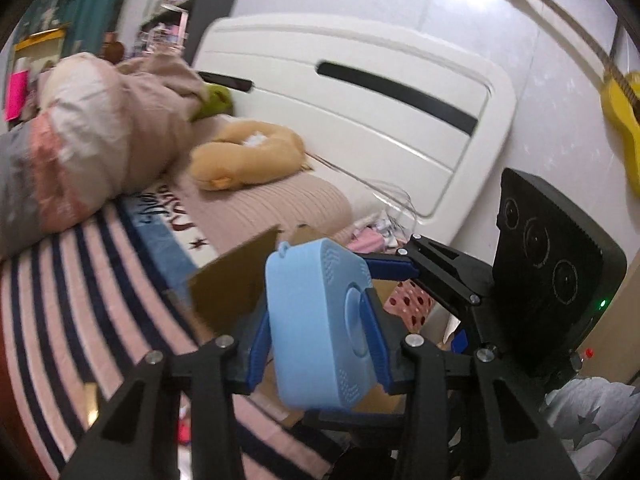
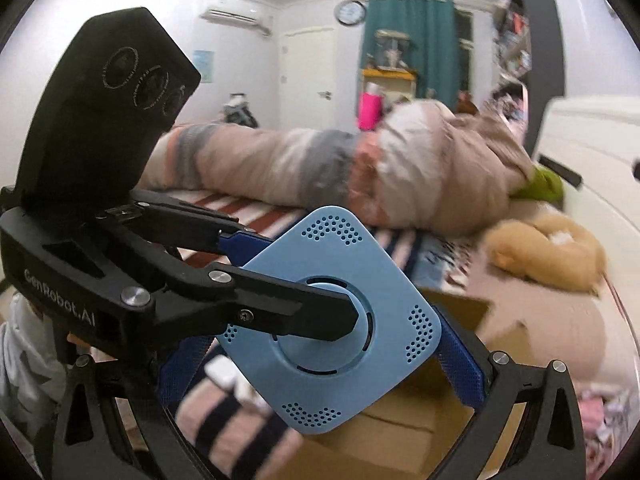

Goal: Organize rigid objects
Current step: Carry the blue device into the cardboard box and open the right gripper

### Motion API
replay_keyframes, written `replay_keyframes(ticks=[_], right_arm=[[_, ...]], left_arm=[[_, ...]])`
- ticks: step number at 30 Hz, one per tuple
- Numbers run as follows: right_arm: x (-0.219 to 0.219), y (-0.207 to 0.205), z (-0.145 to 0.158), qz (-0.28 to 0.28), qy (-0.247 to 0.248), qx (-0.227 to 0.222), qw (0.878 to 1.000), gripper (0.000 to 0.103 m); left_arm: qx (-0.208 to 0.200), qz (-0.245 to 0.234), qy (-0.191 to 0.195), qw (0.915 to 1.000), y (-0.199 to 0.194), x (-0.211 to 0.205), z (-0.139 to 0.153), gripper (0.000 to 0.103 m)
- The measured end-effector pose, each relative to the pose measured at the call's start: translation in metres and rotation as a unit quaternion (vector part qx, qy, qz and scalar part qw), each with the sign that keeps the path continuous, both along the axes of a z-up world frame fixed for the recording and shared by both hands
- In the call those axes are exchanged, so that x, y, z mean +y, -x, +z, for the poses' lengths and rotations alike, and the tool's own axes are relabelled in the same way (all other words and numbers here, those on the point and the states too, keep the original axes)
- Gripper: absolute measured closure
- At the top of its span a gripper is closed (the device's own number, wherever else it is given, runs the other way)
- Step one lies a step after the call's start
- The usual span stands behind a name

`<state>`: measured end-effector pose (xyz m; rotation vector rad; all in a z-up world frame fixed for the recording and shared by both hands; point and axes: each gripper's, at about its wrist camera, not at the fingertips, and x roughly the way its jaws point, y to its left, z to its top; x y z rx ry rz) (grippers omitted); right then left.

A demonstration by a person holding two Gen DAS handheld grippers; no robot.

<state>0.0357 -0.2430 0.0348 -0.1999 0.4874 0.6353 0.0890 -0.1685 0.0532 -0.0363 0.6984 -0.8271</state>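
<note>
- Between the blue pads of your left gripper (image 1: 316, 314) sits the light blue square device (image 1: 308, 300), clamped on its two broad faces; one pad crosses the round centre of the perforated face.
- You hold the device in the air, tilted onto one corner, above an open cardboard box (image 1: 228, 292) at the edge of the bed.
- From the right wrist view, your right gripper (image 2: 320, 360) has its fingers spread wide, one blue pad (image 2: 460, 368) on each side of the device. The pad on the right of that view lies against a corner of the device; you cannot tell whether the other pad touches it.
- From the left wrist view, one right finger reaches to the device's upper edge.
- Behind the box, the bed carries a striped pink, white and navy cover (image 1: 80, 280).
- A tan plush toy (image 1: 244, 156) lies near the white headboard (image 1: 360, 120), and a rolled quilt (image 1: 80, 132) lies across the bed just beside it.
- A yellow guitar (image 1: 624, 120) leans on the wall beside the headboard.
- Both views are blurred away from the grippers.
</note>
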Motion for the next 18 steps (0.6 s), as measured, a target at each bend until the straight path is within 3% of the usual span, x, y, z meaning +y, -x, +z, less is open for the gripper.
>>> replay_keyframes(ticks=[5, 12, 18], right_arm=[[-0.029, -0.023, -0.017, -0.028, 0.008, 0.058, 0.998, 0.001], [-0.04, -0.048, -0.046, -0.042, 0.035, 0.132, 0.99, 0.0], [-0.037, -0.053, -0.067, -0.064, 0.066, 0.15, 0.984, 0.0]], left_arm=[[0.032, -0.02, -0.035, 0.9987, -0.025, -0.04, -0.018, 0.065], [0.052, -0.018, -0.074, 0.9957, -0.04, -0.055, -0.038, 0.065], [0.046, 0.001, -0.081, 0.9957, -0.044, -0.049, -0.043, 0.051]])
